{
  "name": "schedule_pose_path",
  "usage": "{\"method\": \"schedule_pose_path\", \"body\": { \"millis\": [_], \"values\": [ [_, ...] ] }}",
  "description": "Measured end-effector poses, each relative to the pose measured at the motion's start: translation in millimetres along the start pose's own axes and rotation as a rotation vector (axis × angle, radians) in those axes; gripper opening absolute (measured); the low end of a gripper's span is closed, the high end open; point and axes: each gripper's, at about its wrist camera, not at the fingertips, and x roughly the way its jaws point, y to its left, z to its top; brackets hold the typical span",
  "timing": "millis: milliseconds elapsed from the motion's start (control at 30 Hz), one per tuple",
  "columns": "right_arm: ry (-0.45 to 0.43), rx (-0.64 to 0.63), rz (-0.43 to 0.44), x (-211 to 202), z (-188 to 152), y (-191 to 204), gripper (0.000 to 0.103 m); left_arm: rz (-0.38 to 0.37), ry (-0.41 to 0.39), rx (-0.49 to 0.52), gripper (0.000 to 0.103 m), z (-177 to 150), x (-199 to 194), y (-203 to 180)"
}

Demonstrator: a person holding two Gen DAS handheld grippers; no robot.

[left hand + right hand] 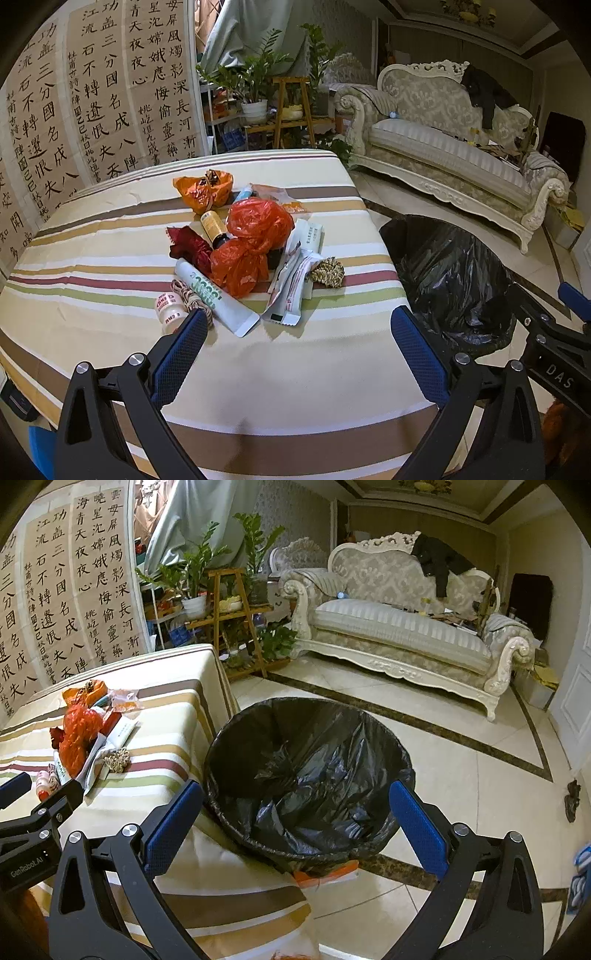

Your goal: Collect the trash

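Fingers spread, bin beside

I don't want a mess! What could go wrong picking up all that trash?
The small bottle near the left gripper is round and could roll if bumped. The bin stands on the floor beside the table, so light wrappers might miss it.

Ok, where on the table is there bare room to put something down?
The near cloth, between the trash pile and the front edge, is bare. So is the left side toward the calligraphy wall, and the far strip behind the orange bag. The middle is crowded.
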Motion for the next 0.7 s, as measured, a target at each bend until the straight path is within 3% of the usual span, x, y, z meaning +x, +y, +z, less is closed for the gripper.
{"method": "schedule_pose_path", "body": {
  "millis": [167, 300, 467, 533, 567, 700],
  "values": [
    [0.015, -0.008, 0.018, 0.4, 1.4, 8.6, 0.097, 0.002, 0.016, 0.0, 0.096, -0.9, -1.4, 7.4],
    [0.039, -0.018, 0.037, 3.8, 1.9, 15.8, 0.081, 0.018, 0.031, -0.022, 0.096, -3.6, -3.2, 22.4],
    [0.063, -0.036, 0.069, 5.7, 1.9, 27.2, 0.075, 0.042, 0.032, -0.036, 0.095, -5.8, -10.4, 43.5],
    [0.067, -0.042, 0.083, 5.6, 1.6, 32.5, 0.075, 0.051, 0.04, -0.05, 0.088, -7.0, -11.7, 51.9],
    [0.067, -0.045, 0.087, 6.8, 0.8, 32.7, 0.075, 0.056, 0.051, -0.06, 0.075, -7.8, -11.4, 57.0],
    [0.074, -0.054, 0.105, 8.1, 0.5, 38.2, 0.074, 0.069, 0.077, -0.093, 0.072, -10.4, -6.7, 70.0]
  ]
}}
